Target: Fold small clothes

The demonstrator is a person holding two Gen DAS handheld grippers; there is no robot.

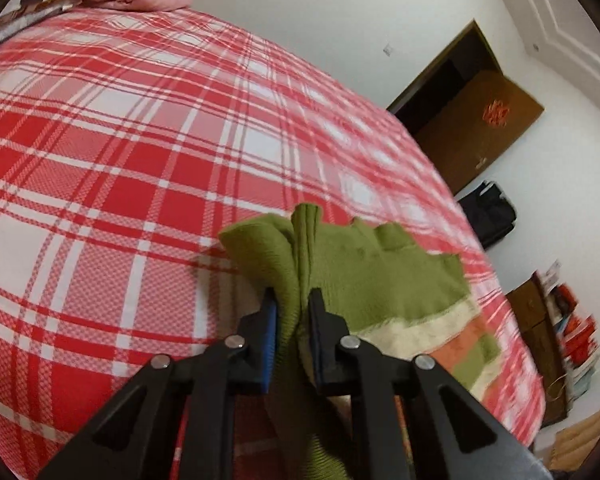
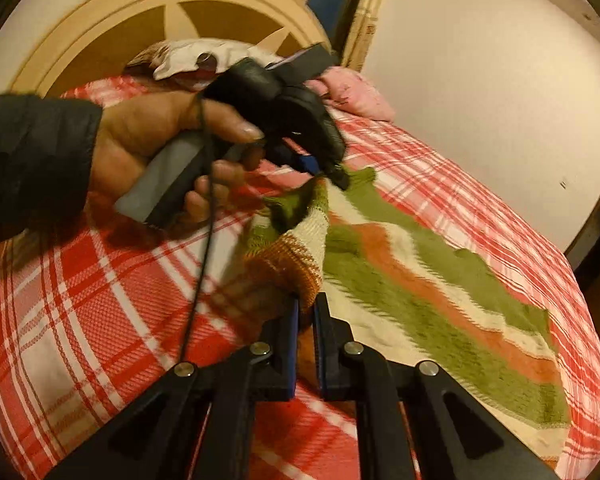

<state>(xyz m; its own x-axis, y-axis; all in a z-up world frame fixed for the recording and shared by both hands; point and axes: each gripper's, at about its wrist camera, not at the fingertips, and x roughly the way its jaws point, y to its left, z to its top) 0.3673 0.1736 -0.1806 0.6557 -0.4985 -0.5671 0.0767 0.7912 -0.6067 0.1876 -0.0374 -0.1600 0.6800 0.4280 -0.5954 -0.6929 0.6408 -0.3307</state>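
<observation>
My left gripper [image 1: 292, 300] is pinched down on a bunched ridge of the green part of the small knitted garment [image 2: 440, 292], the blue pads [image 1: 271, 320] pressing the cloth from both sides, and my right gripper [image 2: 306, 306] is clamped on the striped orange-and-cream ribbed cuff [image 2: 296, 268] of the same piece. The rest of the garment lies spread across the red plaid bedspread [image 1: 120, 160], its far end flat on the bed and the held end lifted and creased between my two grips. I judge this to be the start of a fold, with one edge about to be carried over the body. The trouble I foresee is that both grips hold gathered fabric rather than a clean edge, so the fold may land crooked or bunched; the left pinch looks shallow near the tips, and the loose knit could slide out if I pull sideways. Pulling my two grippers apart too hard would stretch the sleeve or drag the whole piece along the bedspread instead of turning it over. In the right wrist view my left hand [image 2: 160, 152] wraps the grey handle [image 2: 168, 184], black sleeve [image 2: 32, 160] behind it, a cable [image 2: 204, 240] hanging below, the tool angled down toward the bed. Beyond it lies a pink pillow [image 2: 356, 96].
</observation>
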